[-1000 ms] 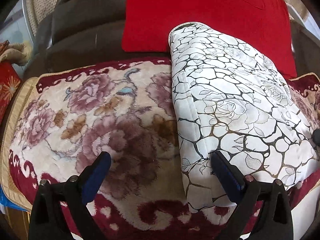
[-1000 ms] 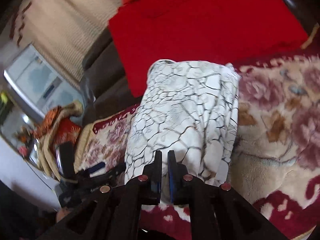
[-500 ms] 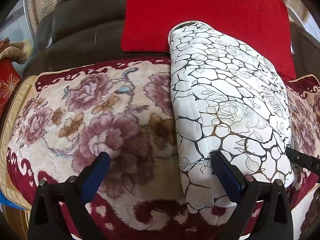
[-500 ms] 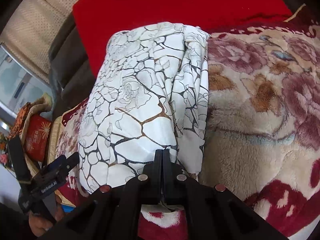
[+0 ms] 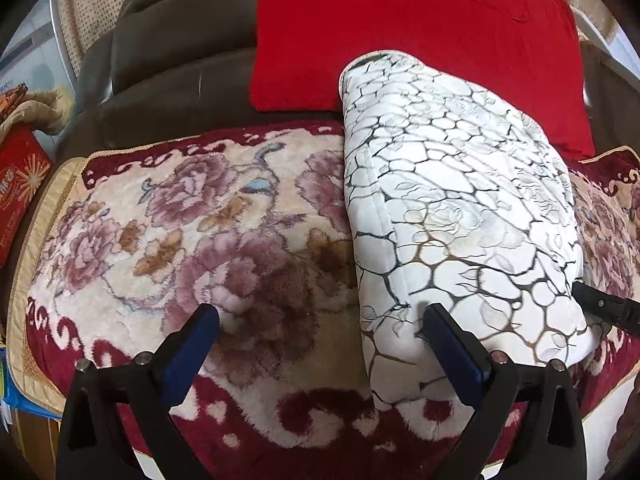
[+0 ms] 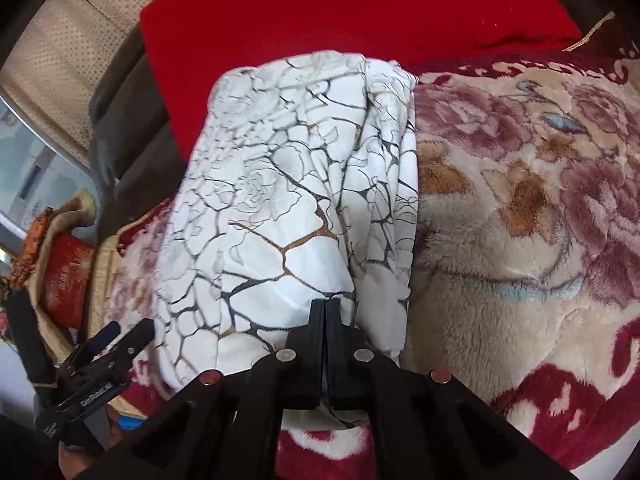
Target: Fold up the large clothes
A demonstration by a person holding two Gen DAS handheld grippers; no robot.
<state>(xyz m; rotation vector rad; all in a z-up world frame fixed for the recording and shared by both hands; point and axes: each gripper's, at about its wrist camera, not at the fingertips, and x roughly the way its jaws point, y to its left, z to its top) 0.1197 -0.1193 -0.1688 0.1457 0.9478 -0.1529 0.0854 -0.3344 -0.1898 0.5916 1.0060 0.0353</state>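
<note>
A white garment with a black and gold cracked pattern (image 5: 460,208) lies folded in a thick bundle on a floral sofa cover (image 5: 192,240). My left gripper (image 5: 320,332) is open and empty, its right finger against the bundle's near left edge. My right gripper (image 6: 325,312) is shut on the garment (image 6: 280,200) at its near edge. The right gripper's tip also shows in the left wrist view (image 5: 600,304) at the bundle's right side. The left gripper shows in the right wrist view (image 6: 108,344) at lower left.
A red cushion (image 5: 420,28) leans on the dark sofa back (image 5: 168,56) behind the bundle. A red box (image 5: 20,188) and bags sit off the sofa's left end. The floral cover (image 6: 520,220) spreads right of the bundle.
My right gripper has shut on the garment's near edge and moved closer over it. The left gripper has stayed nearly still and open.
</note>
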